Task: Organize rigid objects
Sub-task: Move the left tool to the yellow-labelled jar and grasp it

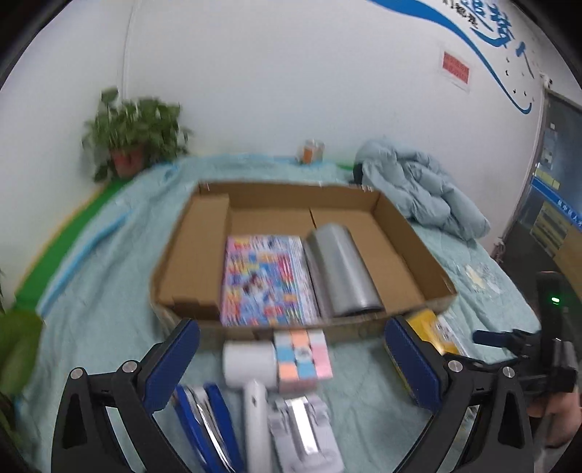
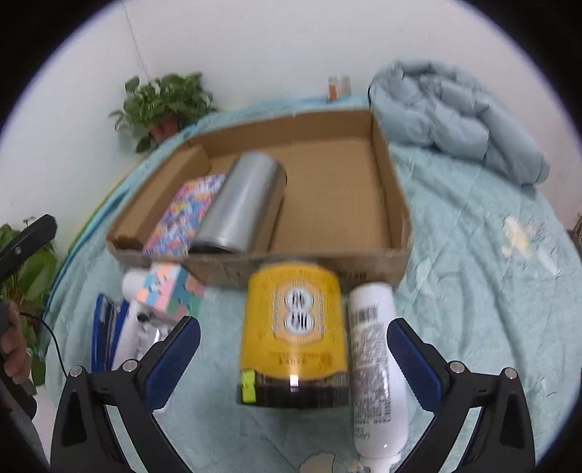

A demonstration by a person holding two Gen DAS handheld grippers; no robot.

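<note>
The shallow cardboard box (image 1: 396, 233) holds a colourful book (image 1: 265, 280) and, beside it on the right, a silver cylinder (image 1: 340, 271). The left gripper (image 1: 293, 367) hovers with jaws wide over a pastel cube (image 1: 303, 360) and white roll (image 1: 249, 362). The right gripper (image 2: 293, 364) has jaws wide around a yellow tin (image 2: 294, 331) and white bottle (image 2: 374, 367), gripping neither. All lie on a teal bedspread (image 2: 465, 291); a potted plant (image 1: 134, 140) stands far left.

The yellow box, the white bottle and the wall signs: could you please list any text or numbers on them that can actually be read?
None can be quoted with confidence.
Yellow box: an emblem and lines of print, all blurred.
White bottle: a barcode and small print, too blurred to read.
Blue wall lettering: large characters, cut off and distorted at the edge.
Red wall notice: too small to read.
Colourful book in the cardboard box: cover print blurred.
</note>
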